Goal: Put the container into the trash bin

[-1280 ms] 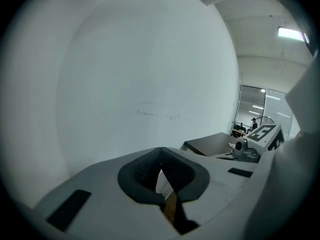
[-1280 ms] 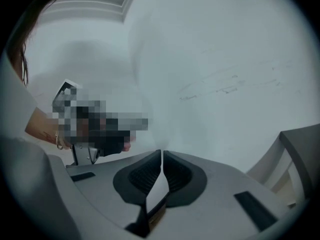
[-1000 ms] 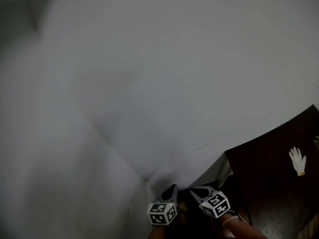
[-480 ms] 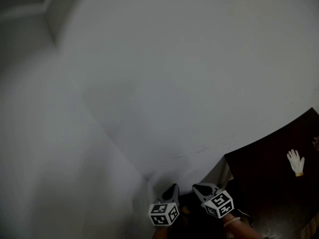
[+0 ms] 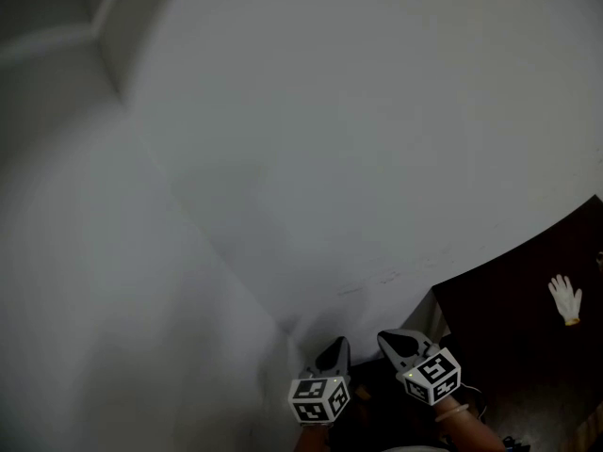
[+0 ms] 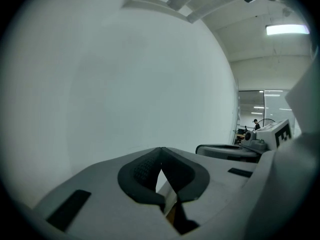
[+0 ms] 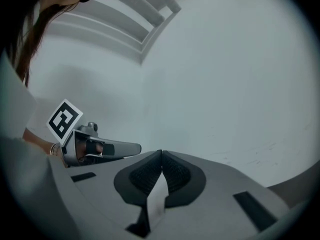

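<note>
The left gripper [image 5: 335,347] and the right gripper [image 5: 390,339] were held side by side, close together but apart, at the bottom of the head view, both pointing at a bare white wall [image 5: 377,121] that filled most of the frame. Each gripper's own view showed its dark ribbed pads pressed together at the tips, with nothing caught between them; both pairs of jaws were fully closed and empty. The marker cube [image 5: 318,399] on the left gripper sat a little lower than the marker cube [image 5: 431,377] on the right. A wrist [image 5: 452,412] showed just behind the right gripper.

To the right, the corner of a dark table [image 5: 509,337] jutted in along the wall, and a white glove [image 5: 566,299] lay flat on it, well away from both grippers.

The left gripper view took in a lit ceiling lamp [image 6: 287,29] and, far off, a small figure of a person [image 6: 256,124]. The right gripper view caught strands of long hair [image 7: 31,31] at its upper left edge and stepped moulding [image 7: 135,19] where wall met ceiling.

Neither the container nor the trash bin appeared in any of the three views, so their whereabouts could not be told.
</note>
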The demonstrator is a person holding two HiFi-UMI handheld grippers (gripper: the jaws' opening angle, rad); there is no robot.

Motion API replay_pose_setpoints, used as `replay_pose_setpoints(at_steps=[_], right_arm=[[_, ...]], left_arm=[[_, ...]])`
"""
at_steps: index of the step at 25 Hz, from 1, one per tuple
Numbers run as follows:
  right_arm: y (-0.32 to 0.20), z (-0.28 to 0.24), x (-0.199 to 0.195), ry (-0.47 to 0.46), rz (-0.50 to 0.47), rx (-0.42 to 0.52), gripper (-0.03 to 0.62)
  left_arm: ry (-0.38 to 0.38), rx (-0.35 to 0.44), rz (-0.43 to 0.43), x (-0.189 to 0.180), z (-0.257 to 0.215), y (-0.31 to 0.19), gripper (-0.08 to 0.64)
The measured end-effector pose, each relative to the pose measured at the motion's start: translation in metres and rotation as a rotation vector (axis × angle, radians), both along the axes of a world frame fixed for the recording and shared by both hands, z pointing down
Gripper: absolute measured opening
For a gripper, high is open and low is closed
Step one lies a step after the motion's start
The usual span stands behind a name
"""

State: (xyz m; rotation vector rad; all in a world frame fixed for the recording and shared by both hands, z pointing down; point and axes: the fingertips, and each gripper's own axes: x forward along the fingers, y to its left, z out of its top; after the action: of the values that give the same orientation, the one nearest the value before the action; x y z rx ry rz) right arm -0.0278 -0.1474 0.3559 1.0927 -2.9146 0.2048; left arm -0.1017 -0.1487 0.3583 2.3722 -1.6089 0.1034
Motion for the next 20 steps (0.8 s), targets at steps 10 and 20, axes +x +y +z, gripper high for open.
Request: replay_pose_setpoints(at_steps=[10,20], right_arm=[[-0.001,-0.056,0.012,-0.026,0.014,0.107,0.006],[0.0,-0.076,0.02,0.002,0.015,0.176,0.006]], left_arm=[[-0.028,0.062,0.042,0.021,-0.045,0.009,0.02],[-0.023,0.12,0.031,0.027,-0.068,0.009,0.02]])
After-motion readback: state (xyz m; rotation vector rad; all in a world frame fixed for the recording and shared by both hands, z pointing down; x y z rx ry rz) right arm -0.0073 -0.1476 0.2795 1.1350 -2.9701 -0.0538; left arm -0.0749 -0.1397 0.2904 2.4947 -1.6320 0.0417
